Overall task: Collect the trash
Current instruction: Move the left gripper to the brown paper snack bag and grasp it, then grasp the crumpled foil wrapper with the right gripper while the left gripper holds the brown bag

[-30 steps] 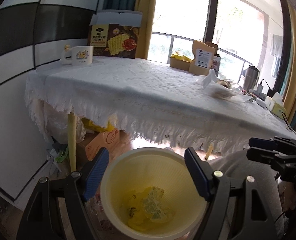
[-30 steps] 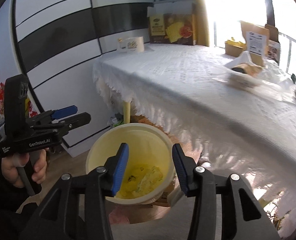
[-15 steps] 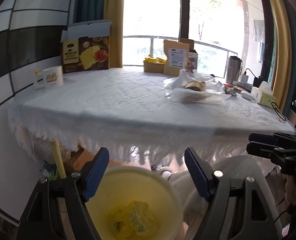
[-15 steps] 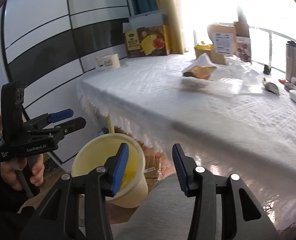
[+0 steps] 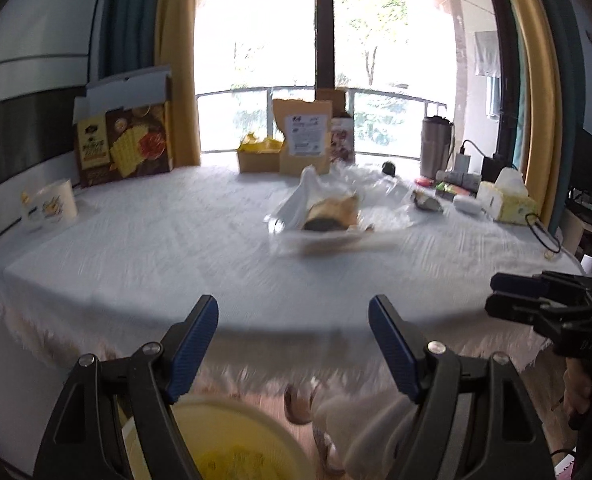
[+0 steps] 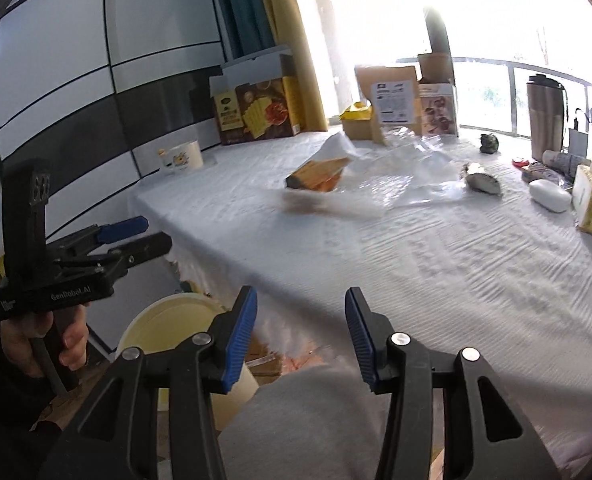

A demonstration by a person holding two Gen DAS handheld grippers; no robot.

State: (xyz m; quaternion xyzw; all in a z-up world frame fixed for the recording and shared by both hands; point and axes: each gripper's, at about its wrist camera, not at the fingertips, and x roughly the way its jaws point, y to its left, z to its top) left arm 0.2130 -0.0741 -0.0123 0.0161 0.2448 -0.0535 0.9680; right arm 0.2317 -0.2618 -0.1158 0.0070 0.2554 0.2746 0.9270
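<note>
A clear plastic bag with an orange-brown wrapper (image 5: 329,216) (image 6: 319,172) lies mid-table on the white cloth (image 5: 156,248). A crumpled grey wad (image 5: 425,202) (image 6: 481,180) sits right of it. The yellow bin (image 5: 224,440) (image 6: 164,320), with yellow trash inside, stands on the floor below the table's near edge. My left gripper (image 5: 294,316) is open and empty, held above the bin and short of the table edge. My right gripper (image 6: 300,308) also stands open with nothing between its fingers, near the table edge. Each gripper shows in the other's view: the right (image 5: 507,292), the left (image 6: 136,236).
At the table's back stand a cracker box (image 5: 126,148), a paper cup (image 5: 50,206), cardboard boxes (image 5: 303,140) and a steel flask (image 5: 435,146). A tissue box (image 5: 507,200) and a white case (image 6: 549,196) lie at the right. A grey-clad knee (image 6: 315,420) is below.
Both grippers rose and swung from over the bin toward the tabletop. The bin slid to the bottom of both views; the bag on the table came nearer the middle.
</note>
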